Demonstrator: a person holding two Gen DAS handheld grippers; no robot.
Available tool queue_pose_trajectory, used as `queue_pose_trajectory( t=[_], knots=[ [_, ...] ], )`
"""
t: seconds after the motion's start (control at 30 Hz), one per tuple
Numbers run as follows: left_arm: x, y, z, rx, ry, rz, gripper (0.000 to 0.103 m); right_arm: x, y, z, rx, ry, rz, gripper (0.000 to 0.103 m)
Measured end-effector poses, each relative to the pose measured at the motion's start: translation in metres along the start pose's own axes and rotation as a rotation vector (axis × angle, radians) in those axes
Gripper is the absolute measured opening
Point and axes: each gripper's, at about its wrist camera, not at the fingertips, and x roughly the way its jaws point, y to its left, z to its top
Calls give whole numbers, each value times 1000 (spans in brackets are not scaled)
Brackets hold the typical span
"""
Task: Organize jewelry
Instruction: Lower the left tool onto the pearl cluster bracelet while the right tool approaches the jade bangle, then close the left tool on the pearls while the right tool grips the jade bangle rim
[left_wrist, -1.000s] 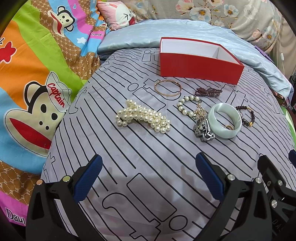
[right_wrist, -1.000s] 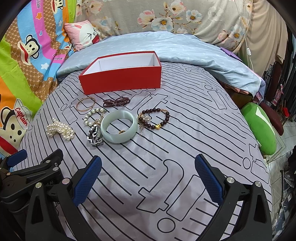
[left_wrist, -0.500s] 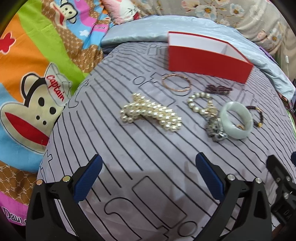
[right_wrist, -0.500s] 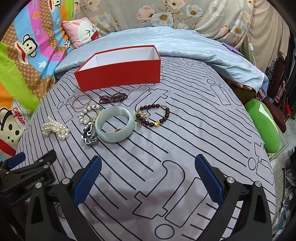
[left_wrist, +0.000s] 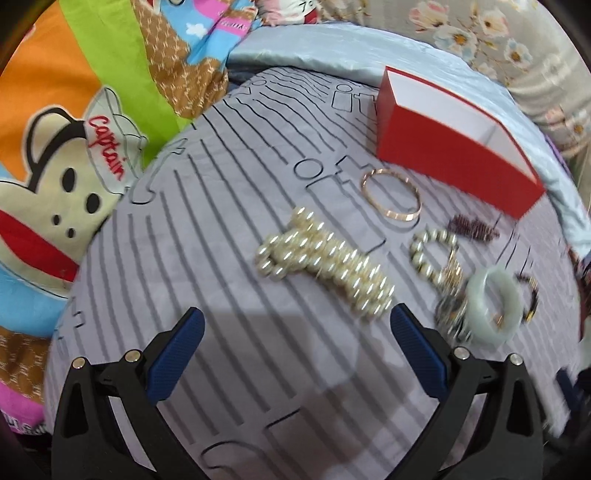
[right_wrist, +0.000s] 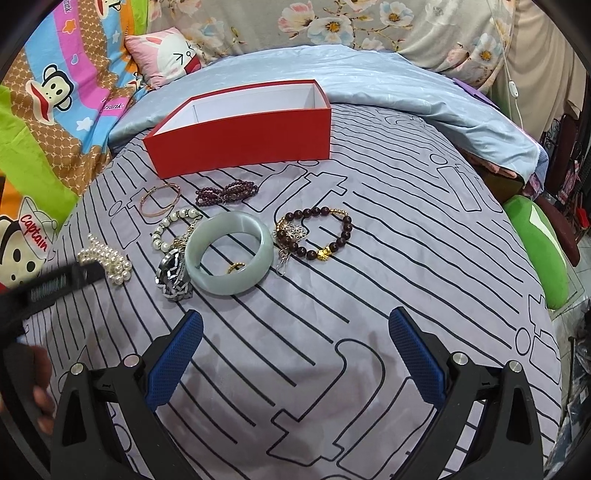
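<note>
Even bright light; motion-blurred left view; fisheye-warped edges.

Jewelry (right_wrist: 229, 236) on bedspread (right_wrist: 388, 258), before box (right_wrist: 240, 136); pearls (right_wrist: 107, 258) leftmost.

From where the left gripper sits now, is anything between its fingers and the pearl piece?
Nothing visible. The left gripper is open, and only bare striped sheet lies between it and the pearl piece. The other bracelets sit off to the right, the red box beyond.

One red box (right_wrist: 240, 136); seven bracelets (right_wrist: 229, 253).
</note>
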Motion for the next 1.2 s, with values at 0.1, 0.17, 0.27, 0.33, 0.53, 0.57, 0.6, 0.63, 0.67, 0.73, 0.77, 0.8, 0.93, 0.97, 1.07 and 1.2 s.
queue_pose_trajectory(
  t=[0.1, 0.17, 0.27, 0.33, 0.53, 0.57, 0.6, 0.63, 0.67, 0.73, 0.77, 0.8, 0.93, 0.97, 1.07, 1.2],
  knots=[
    [7, -5, 11, -36, -2, 3, 98, 2, -1, 3, 3, 0, 4, 98],
    [16, -9, 16, -44, 6, 19, 98, 4, 0, 5, -3, -4, 5, 98],
    [26, -13, 17, -50, 30, 25, 91, 7, 1, 9, -10, -4, 16, 98],
    [31, -13, 16, -42, 52, 14, 82, 8, 2, 12, -15, -4, 30, 98],
    [30, -13, 11, 20, 33, 10, 63, 13, 14, 21, -33, -11, 91, 92],
    [30, -12, 10, 29, 28, 10, 60, 15, 16, 23, -34, -11, 104, 91],
    [29, -10, 9, 42, 23, 10, 53, 17, 19, 25, -38, -13, 113, 91],
    [29, -8, 9, 48, 20, 8, 48, 18, 22, 26, -43, -16, 113, 91],
    [29, -6, 9, 53, 19, 4, 45, 20, 25, 27, -52, -19, 114, 91],
    [28, -1, 10, 62, 17, -6, 33, 25, 31, 29, -62, -13, 117, 91],
    [29, 2, 10, 58, 20, -22, 32, 28, 33, 30, -63, -9, 121, 91],
    [29, 4, 11, 55, 20, -34, 31, 32, 36, 31, -68, -6, 121, 91],
    [27, 7, 9, 70, 21, -67, 28, 39, 42, 32, -84, 4, 117, 86],
    [26, 8, 8, 73, 21, -73, 28, 41, 42, 32, -83, 9, 118, 83],
    [24, 10, 6, 82, 21, -92, 28, 47, 42, 31, -78, 24, 120, 76],
    [22, 9, 3, 92, 21, -104, 28, 51, 42, 30, -77, 31, 125, 69]
  ],
)
